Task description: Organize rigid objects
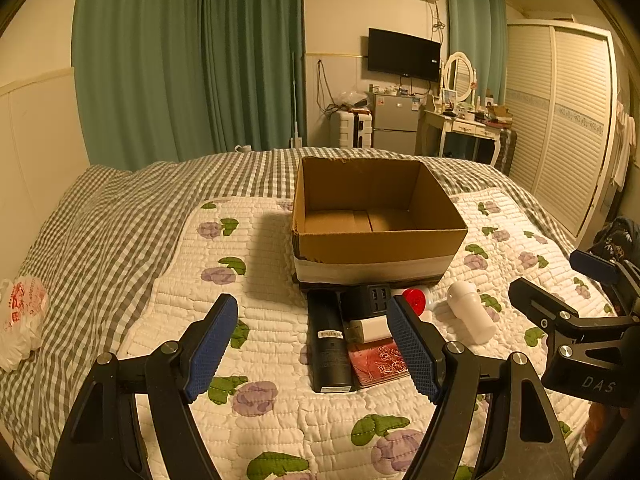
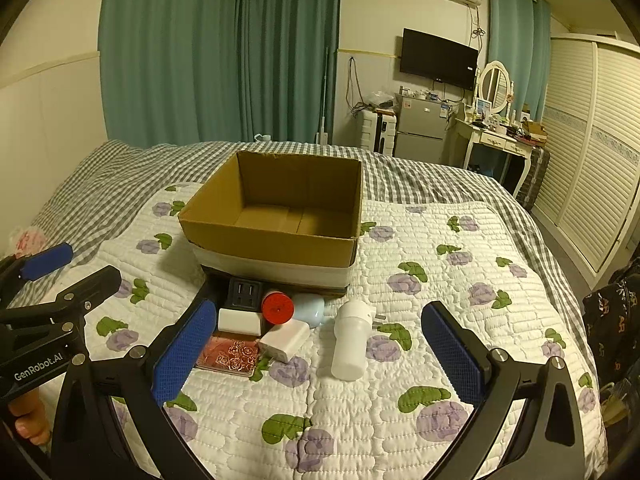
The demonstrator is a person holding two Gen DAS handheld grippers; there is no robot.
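Note:
An open, empty cardboard box (image 1: 376, 248) (image 2: 276, 240) stands on the floral quilt. In front of it lie a tall black box (image 1: 329, 344), a black USB charger (image 1: 366, 300) (image 2: 243, 292), a red-capped bottle (image 1: 416, 301) (image 2: 277, 308), a white plug block (image 2: 285, 339), a white case (image 2: 239, 321), a pink patterned case (image 1: 378, 362) (image 2: 228, 354) and a white bottle (image 1: 472, 312) (image 2: 351, 340). My left gripper (image 1: 312, 348) is open above the black box. My right gripper (image 2: 316, 356) is open around the white bottle area.
The quilt (image 2: 440, 280) covers a checked bedspread (image 1: 100, 220). A plastic bag (image 1: 20, 320) lies at the bed's left edge. A fridge (image 1: 394, 124), a dressing table (image 1: 468, 128) and a wardrobe (image 1: 560, 120) stand beyond the bed.

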